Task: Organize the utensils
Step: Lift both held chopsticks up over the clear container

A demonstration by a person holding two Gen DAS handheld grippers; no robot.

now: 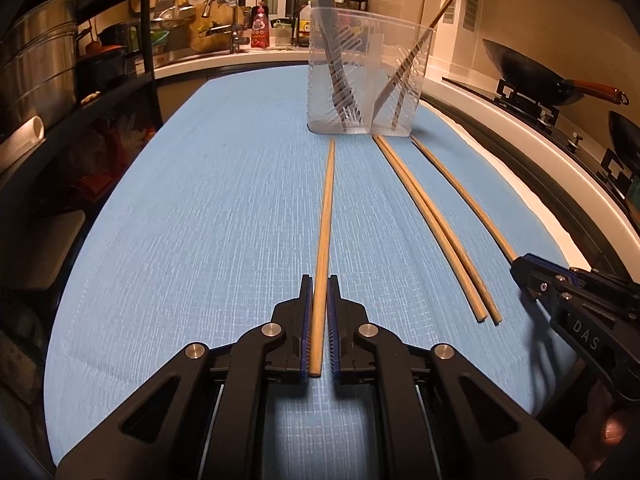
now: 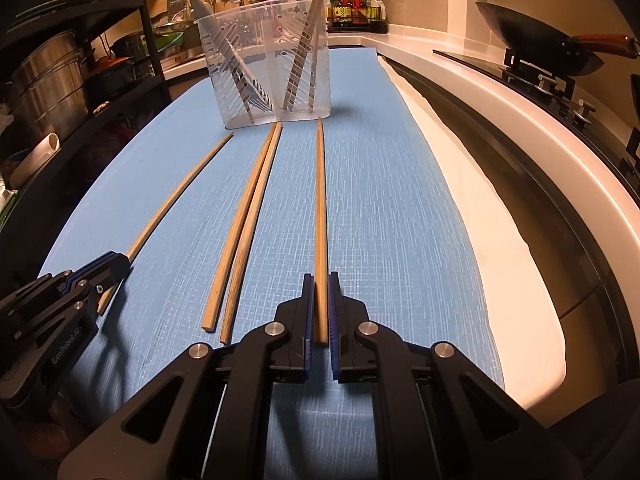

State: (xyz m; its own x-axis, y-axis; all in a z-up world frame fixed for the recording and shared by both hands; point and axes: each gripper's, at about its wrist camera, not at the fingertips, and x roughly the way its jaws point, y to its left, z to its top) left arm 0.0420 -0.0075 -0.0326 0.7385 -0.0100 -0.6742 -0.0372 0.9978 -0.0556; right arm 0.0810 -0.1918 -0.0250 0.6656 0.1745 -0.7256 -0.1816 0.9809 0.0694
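On right claw (image 1: 524, 276): "DAS" lettering

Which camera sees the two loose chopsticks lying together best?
The right wrist view: the pair lies near the middle, clear end to end. The left wrist view shows the pair too, but off to the side and more bent by the lens.

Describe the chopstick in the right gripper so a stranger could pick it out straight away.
Start at the clear plastic utensil holder standing at the far end of the blue mat. Four wooden chopsticks lie on the mat in front of it, running back toward the grippers. The one meant is the chopstick nearest the mat's white-edged stove side, lying alone beside the touching pair, its near end clamped in the right gripper.
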